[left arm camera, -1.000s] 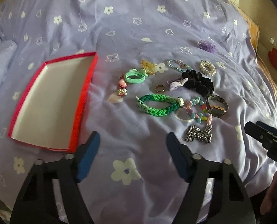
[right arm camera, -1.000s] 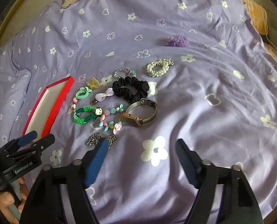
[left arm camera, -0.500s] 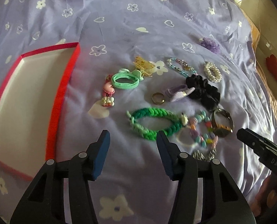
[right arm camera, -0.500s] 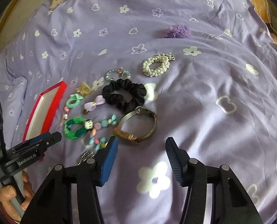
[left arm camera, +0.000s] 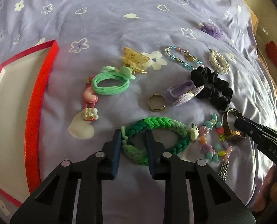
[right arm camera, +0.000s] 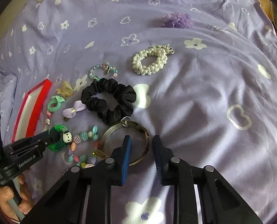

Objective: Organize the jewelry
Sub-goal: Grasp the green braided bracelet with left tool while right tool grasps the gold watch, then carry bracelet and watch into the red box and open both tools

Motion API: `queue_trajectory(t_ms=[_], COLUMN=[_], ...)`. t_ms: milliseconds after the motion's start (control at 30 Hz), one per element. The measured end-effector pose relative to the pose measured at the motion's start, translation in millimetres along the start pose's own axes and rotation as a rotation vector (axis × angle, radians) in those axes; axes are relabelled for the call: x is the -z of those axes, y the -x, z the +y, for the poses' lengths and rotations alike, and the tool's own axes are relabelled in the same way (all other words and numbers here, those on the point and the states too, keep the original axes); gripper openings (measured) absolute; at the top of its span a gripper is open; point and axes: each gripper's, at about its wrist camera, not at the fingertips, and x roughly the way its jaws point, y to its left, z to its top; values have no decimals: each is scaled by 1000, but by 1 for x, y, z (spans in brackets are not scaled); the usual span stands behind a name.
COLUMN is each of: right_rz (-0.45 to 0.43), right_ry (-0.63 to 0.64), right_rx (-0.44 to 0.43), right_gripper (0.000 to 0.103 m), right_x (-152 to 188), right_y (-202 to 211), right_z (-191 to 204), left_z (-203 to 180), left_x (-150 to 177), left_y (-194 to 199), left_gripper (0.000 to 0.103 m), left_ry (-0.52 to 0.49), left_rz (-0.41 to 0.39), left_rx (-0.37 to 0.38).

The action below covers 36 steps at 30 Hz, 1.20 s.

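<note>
Green braid (left arm camera: 155, 130) sits between my left gripper (left arm camera: 133, 143) pads, near side of the loop straddled, jaws closing, pads at the braid but I can't call it a firm pinch yet. My right gripper (right arm camera: 141, 149) is doing the same on the watch (right arm camera: 127, 141): metal band's right side lies between its fingers, jaws closing, a gap is visible on the outer pad side. Both pieces lie flat on the purple sheet (right arm camera: 213, 93), part of a cluster with the black scrunchie (right arm camera: 110, 100), gold ring (left arm camera: 156, 102), mint hair tie (left arm camera: 110, 83), pearl bracelet (right arm camera: 149, 61) and bead strings. Red tray (left arm camera: 35, 112) is off to the left of the pile, white inside, nothing in it that I can see. Step in hand, as I judge it: first double pick, nothing sorted yet. Next move calls for finishing both squeezes, lifting straight so neighbours don't drag, especially the bead string (left arm camera: 213, 141) touching the braid's charm, then carrying left to the tray. Watch band looks slippery; a thin metal edge may pop out.
</note>
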Motion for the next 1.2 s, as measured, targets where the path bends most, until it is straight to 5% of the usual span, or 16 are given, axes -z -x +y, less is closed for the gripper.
queue_trajectory(t_ms=[167,567,833,1200], right_rz=[-12,-64,-71,-22], right_ry=[25,58,140,272], right_rx=[-7,-107,-221,-358], right_gripper=[3,3,3,3], right_x=[2,14,15,25], right_y=[2,41,57,40], right_z=[6,36,102,225], left_z=[-7,23,87,191], left_x=[3,31,52,80], left_y=[5,65,117,142], left_gripper=[11,10,10,10], left_ry=[-37,45,152,298], left_rz=[-24,-148,-237,-262], left_rx=[36,89,31,-91])
